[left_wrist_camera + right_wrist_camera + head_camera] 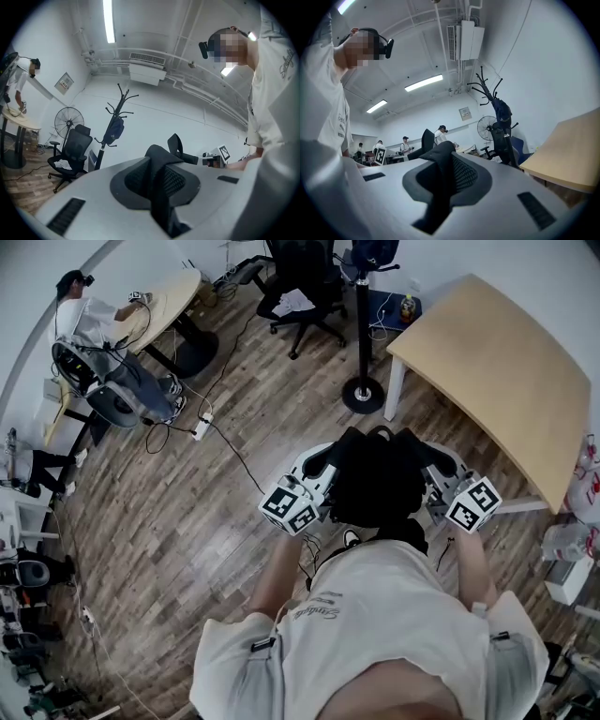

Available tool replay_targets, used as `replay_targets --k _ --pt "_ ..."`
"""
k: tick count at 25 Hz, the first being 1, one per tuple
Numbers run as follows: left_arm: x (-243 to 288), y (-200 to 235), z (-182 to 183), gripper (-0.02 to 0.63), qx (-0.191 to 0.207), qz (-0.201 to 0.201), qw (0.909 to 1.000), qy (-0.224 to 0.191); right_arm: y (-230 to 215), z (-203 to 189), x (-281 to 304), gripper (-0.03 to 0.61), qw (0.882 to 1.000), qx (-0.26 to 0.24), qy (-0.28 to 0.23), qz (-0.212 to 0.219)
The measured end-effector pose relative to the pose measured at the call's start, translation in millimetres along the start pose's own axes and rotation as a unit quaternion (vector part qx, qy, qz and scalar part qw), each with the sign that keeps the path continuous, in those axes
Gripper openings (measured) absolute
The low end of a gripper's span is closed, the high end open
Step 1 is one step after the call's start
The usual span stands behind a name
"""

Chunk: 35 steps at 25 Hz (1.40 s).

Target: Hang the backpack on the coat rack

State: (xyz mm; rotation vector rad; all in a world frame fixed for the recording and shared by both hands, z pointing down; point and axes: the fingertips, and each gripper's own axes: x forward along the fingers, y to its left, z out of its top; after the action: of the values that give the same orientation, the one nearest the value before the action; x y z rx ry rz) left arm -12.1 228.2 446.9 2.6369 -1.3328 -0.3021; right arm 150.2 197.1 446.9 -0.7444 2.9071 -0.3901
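I hold a black backpack between both grippers, in front of my chest and above the wooden floor. My left gripper is shut on a black mesh strap at the bag's left side. On the right side, my right gripper is shut on a like mesh strap. The black coat rack stands ahead on a round base, apart from the bag. A dark blue bag hangs on the coat rack. The right gripper view shows the same coat rack and blue bag.
A light wooden table stands right of the rack. A black office chair is behind the rack on the left. A power strip and cable lie on the floor. A person works at a far-left table. A fan stands by the wall.
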Motion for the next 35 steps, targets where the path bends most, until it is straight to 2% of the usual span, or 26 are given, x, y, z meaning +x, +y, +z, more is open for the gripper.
replay_targets --k 6,9,21,25,28,35 --pt "5 20 -1 0.041 -0.005 -0.001 0.9999 0.01 -8 -6 16 0.026 1.0 0.001 -0.001 -0.007" --pt "15 37 -1 0.041 0.004 0.005 0.9999 0.012 -20 -7 30 0.026 1.0 0.006 -0.003 -0.003" --pt "88 114 11 0.041 -0.03 -0.018 0.9994 -0.003 -107 9 104 0.026 0.999 0.013 -0.02 0.03" --pt "112 148 15 0.041 -0.019 -0.012 0.9997 0.003 -138 14 137 0.026 0.999 0.014 -0.019 0.035" --pt "132 168 23 0.041 -0.023 -0.009 0.9996 -0.01 -160 24 160 0.026 0.999 0.014 -0.022 0.038" --pt "183 211 33 0.041 0.002 0.006 0.9997 -0.024 -211 40 198 0.026 0.999 -0.008 -0.025 0.046"
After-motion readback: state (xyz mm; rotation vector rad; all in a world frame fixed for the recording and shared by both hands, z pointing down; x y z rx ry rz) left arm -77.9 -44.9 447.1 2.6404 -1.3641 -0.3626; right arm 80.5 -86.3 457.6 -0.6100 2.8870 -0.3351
